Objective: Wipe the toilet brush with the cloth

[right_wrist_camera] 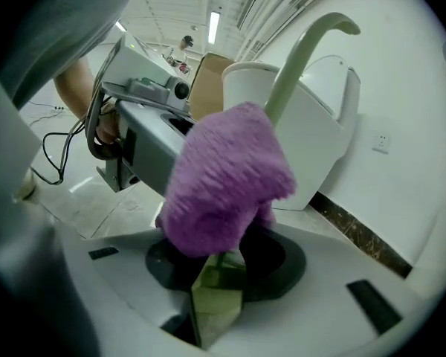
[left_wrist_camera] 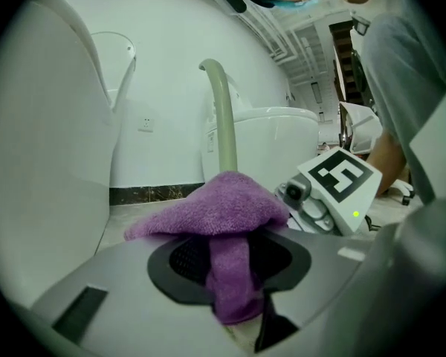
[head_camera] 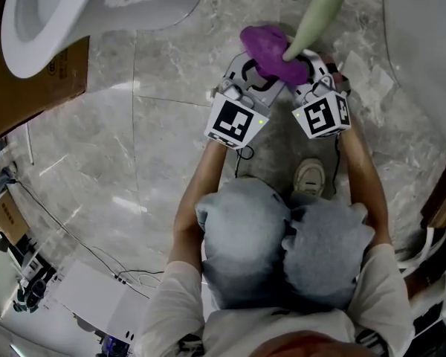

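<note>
A pale green toilet brush handle (head_camera: 317, 15) stands upright on the tiled floor with a purple cloth (head_camera: 270, 49) draped round its lower part. In the left gripper view, a strip of the cloth (left_wrist_camera: 230, 274) hangs down between the jaws of my left gripper (left_wrist_camera: 241, 314), which stand apart, with a dark gap beside the strip. The handle (left_wrist_camera: 224, 117) rises behind the cloth. My right gripper (right_wrist_camera: 215, 303) is closed on the green handle (right_wrist_camera: 217, 288), whose curved top (right_wrist_camera: 312, 43) sticks out above the cloth (right_wrist_camera: 227, 181). Both grippers (head_camera: 254, 71) (head_camera: 312, 69) meet at the brush.
A white toilet bowl (head_camera: 59, 13) stands at the upper left over a cardboard box (head_camera: 37, 88). Another white fixture (head_camera: 424, 43) fills the upper right. Cables (head_camera: 97, 251) and a white device (head_camera: 97, 296) lie at the lower left. My shoe (head_camera: 310, 177) is under the grippers.
</note>
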